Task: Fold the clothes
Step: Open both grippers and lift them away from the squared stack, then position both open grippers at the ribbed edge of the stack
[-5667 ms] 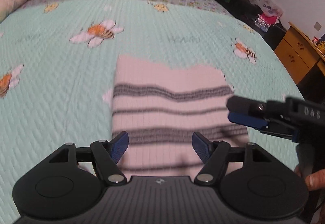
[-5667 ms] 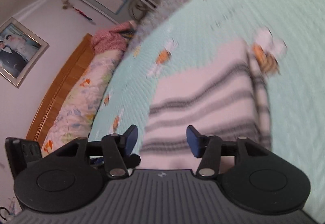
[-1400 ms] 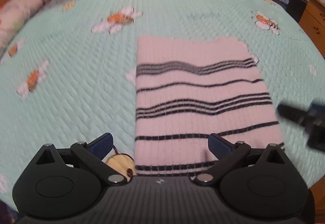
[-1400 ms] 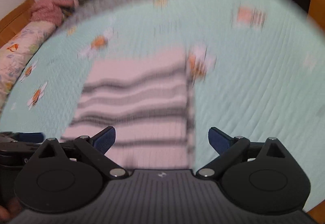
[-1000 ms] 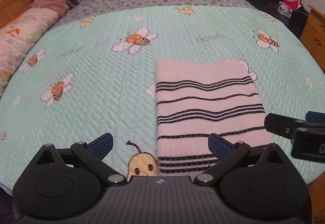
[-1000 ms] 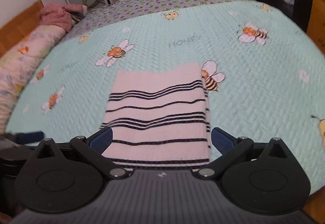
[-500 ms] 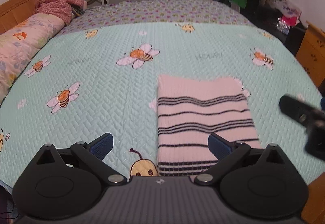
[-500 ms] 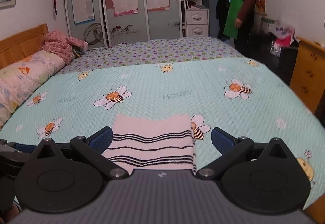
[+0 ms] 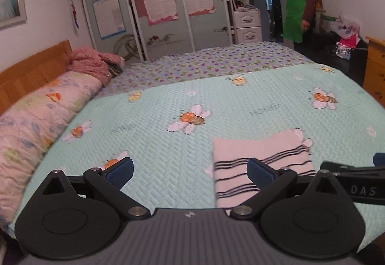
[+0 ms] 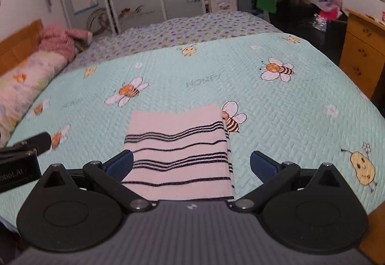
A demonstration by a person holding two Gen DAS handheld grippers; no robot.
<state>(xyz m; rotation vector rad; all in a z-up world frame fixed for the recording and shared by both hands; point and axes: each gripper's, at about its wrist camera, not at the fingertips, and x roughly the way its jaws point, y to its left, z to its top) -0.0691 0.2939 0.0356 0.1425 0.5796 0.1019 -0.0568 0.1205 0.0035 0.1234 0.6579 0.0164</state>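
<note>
Your left gripper has its blue-padded fingers spread wide with nothing between them, hanging above the near edge of the mint bee-print bedspread. Your right gripper is spread just as wide and empty too. Between and just beyond its fingers lies the folded pink striped garment (a neat flat rectangle), resting on the bedspread near you. A floral quilt roll lies far left against the wooden headboard.
</note>
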